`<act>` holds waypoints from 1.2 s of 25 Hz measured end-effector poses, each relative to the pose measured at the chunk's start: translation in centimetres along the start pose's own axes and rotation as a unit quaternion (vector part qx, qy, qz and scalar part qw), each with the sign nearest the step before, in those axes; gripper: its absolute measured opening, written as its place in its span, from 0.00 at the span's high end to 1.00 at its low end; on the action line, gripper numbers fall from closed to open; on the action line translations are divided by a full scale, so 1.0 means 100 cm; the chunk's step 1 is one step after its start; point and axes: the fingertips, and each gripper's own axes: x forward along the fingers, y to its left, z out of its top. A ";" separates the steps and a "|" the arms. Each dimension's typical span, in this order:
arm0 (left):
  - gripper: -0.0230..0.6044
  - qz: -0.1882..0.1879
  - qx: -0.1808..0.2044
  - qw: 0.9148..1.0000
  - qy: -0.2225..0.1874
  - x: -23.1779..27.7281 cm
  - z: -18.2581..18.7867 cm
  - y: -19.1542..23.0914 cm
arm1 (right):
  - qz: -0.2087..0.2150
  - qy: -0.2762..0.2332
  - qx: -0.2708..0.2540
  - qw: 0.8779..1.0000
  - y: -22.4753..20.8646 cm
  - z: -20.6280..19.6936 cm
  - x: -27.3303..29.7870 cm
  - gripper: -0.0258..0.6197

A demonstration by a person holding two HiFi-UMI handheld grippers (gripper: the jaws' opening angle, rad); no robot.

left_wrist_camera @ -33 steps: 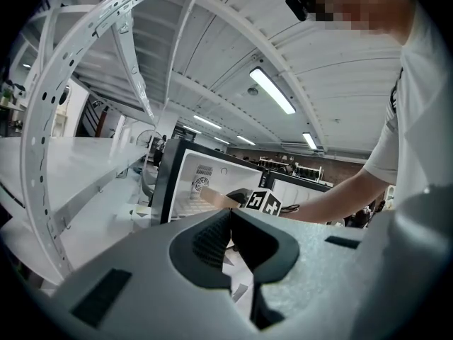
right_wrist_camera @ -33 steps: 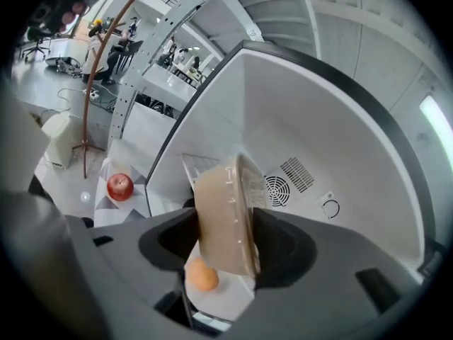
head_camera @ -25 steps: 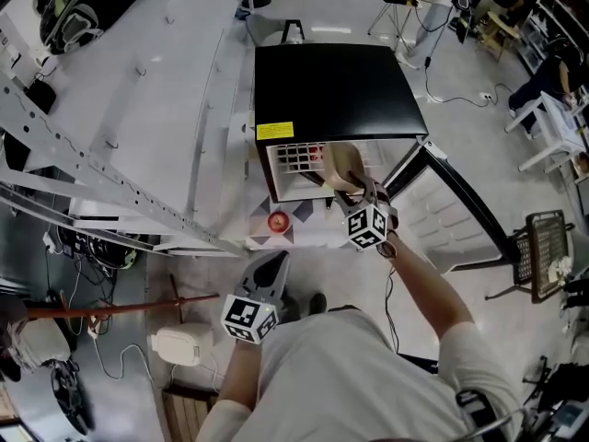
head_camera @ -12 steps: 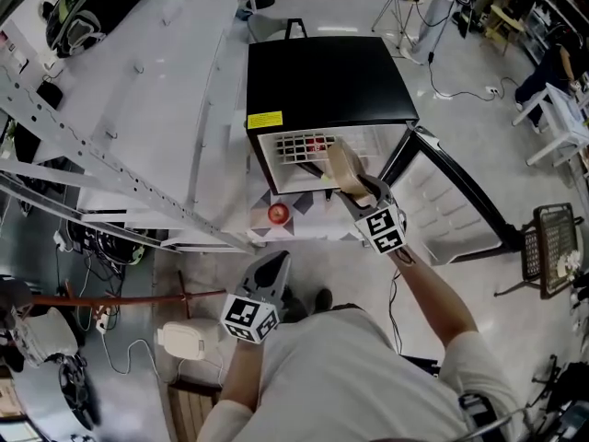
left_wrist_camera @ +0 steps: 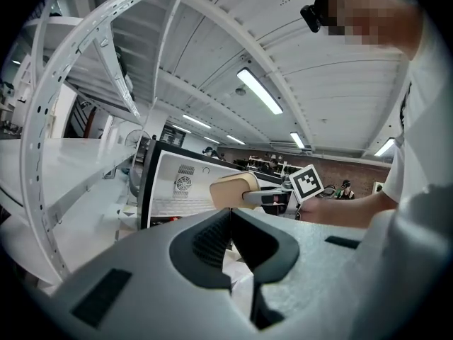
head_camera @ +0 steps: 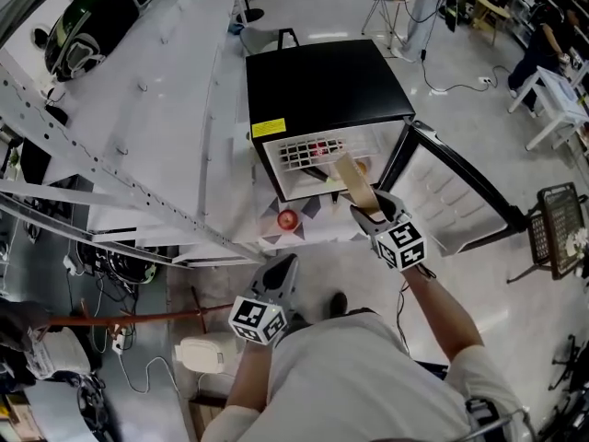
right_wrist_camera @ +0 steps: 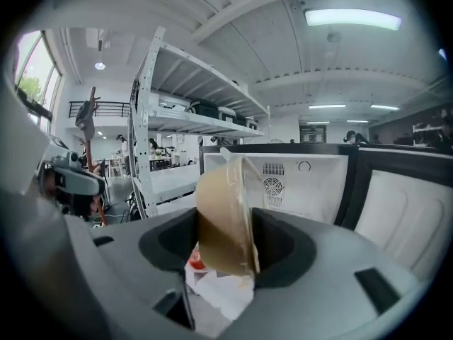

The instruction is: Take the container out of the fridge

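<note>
We hold the round tan container (head_camera: 352, 178) just outside the small black fridge (head_camera: 327, 76).

Our right hand-held gripper (head_camera: 366, 208) squeezes the container between its two jaws, one on the top and one on the bottom. That is why it sits tipped on its side. It is in the air in front of the white wire shelf (head_camera: 308, 152), so we think the taking-out is nearly done. It looks like it has a clear lid, which should keep things inside. The black fridge door (head_camera: 451, 201) stands wide open to our right so we have room. Our left hand-held gripper (head_camera: 285, 267) waits low and near our body, jaws closed and holding nothing. The fridge stands on a shiny grey floor (head_camera: 166, 109), with a small red round thing (head_camera: 288, 219) lying in front of it. A white metal rack (head_camera: 92, 191) is on our left, and the big room has chairs and cables.
</note>
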 end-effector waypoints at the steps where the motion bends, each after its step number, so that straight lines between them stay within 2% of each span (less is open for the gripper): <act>1: 0.96 -0.006 0.000 1.000 0.001 -0.002 0.001 0.000 | -0.001 -0.003 0.010 1.000 0.004 0.002 -0.005 0.59; 13: 0.96 -0.065 0.015 0.998 0.006 -0.031 0.020 0.020 | -0.049 -0.053 0.082 0.994 0.054 0.030 -0.052 0.59; 22: 0.96 -0.078 0.004 0.997 0.001 -0.052 0.025 0.035 | -0.071 -0.093 0.104 0.988 0.092 0.049 -0.082 0.59; 30: 0.96 -0.083 0.008 0.996 -0.012 -0.058 0.037 0.041 | -0.086 -0.106 0.117 0.984 0.097 0.049 -0.092 0.59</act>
